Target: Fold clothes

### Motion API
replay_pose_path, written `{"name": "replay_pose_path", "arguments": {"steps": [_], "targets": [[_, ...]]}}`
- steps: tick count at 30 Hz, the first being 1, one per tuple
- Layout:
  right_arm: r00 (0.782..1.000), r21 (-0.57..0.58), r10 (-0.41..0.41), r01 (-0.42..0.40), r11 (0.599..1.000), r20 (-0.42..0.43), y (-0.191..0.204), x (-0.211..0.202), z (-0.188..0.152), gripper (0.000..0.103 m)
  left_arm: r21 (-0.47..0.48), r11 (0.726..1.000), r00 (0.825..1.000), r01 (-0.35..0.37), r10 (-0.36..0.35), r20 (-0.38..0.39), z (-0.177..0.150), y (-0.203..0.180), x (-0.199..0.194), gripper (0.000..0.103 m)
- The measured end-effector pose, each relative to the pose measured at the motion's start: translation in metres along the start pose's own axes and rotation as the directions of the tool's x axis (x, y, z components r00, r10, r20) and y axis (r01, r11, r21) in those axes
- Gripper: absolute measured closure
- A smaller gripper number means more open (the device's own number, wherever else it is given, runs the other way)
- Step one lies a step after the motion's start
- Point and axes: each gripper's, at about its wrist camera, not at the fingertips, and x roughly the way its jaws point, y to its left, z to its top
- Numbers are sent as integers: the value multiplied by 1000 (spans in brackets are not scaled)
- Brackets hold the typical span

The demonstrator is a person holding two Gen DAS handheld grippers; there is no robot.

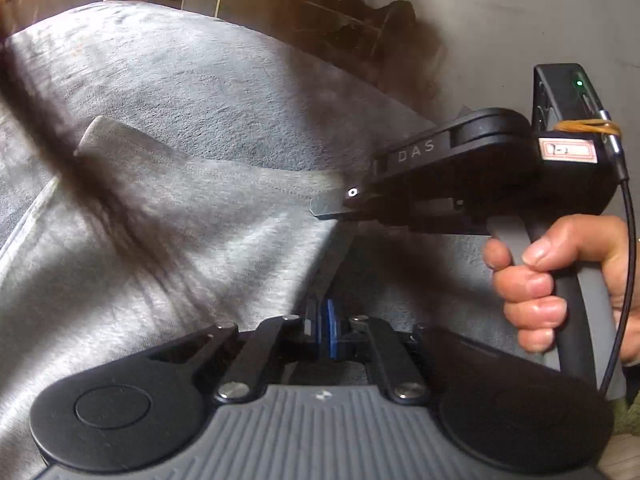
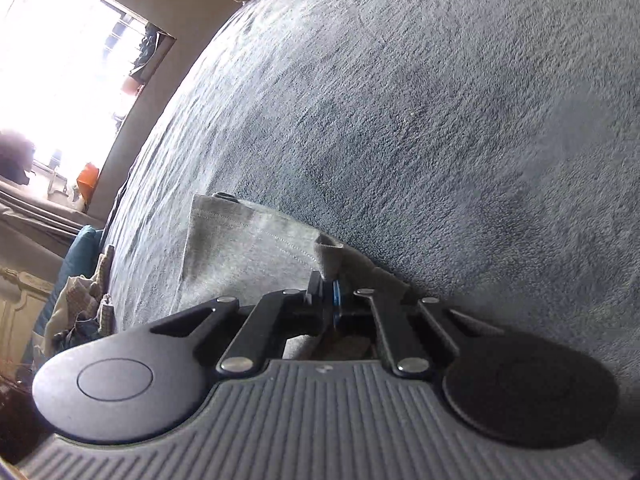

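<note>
A light grey garment (image 1: 192, 216) lies spread over a blue-grey fleece blanket (image 1: 224, 92), with a stitched hem and a cuff-like end (image 1: 104, 136) toward the far left. My left gripper (image 1: 322, 320) sits low in the left wrist view, its blue-padded jaws shut on the garment's near edge. A hand (image 1: 560, 280) holds my right gripper (image 1: 330, 205), which pinches the hem from the right. In the right wrist view, the right gripper (image 2: 328, 286) is shut on a raised fold of the grey garment (image 2: 240, 248), with the blanket (image 2: 440, 120) beyond it.
A dark blurred streak (image 1: 80, 184) crosses the left of the left wrist view. A bright window (image 2: 60, 60), an orange object (image 2: 88, 180) and a heap of other clothes (image 2: 80, 304) lie off the blanket's left side. Dark clutter (image 1: 360, 20) stands against the far wall.
</note>
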Motion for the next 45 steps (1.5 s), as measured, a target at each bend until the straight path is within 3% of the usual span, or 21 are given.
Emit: {"name": "replay_pose_path", "arguments": {"steps": [3,4,7,14,18,19,21,28,35,38,40,41,43,45], "targets": [[1000,0,4,-4,1000,7,0,-4,1,100,4,1000,1000,-23,23,13,-8,-6,-21,95],[1000,0,6,-6,1000,9,0,-5,2,100,10,999,999,-47,47,22,-12,-7,-30,87],[1000,2,12,-12,1000,14,0,-9,4,100,35,989,989,-142,141,40,-29,-6,-53,78],[999,-10,44,-44,999,28,8,-15,9,100,28,967,967,-252,253,-36,-70,16,-61,76],[1000,-3,20,-20,1000,14,5,-5,9,100,0,964,964,-264,264,-38,-78,23,-61,86],[1000,11,12,-12,1000,7,2,-3,9,100,3,963,962,-269,269,-34,-79,23,-62,94],[1000,20,0,0,1000,1,-3,-4,6,100,6,961,961,-276,276,-24,-81,23,-64,100],[1000,8,19,-19,1000,23,5,-18,10,100,-22,976,975,-217,218,34,-77,14,-95,101],[998,3,-60,60,998,8,-12,-6,-2,100,-35,981,982,-189,189,-9,-95,12,-71,100],[998,11,-57,57,998,6,-23,1,-9,100,-71,985,987,-160,161,8,-98,14,-75,90],[999,2,-40,40,999,11,-21,-1,-6,97,-93,987,989,-134,138,43,-98,11,-90,68],[999,-2,-44,45,999,19,-19,-3,-3,96,-106,987,990,-125,131,60,-97,12,-98,65],[995,-12,-80,81,997,55,-15,-12,4,81,-155,981,986,-120,136,95,-97,18,-115,59],[987,-65,-102,111,992,127,0,-22,11,78,-234,964,979,-125,158,127,-99,30,-131,57]]}}
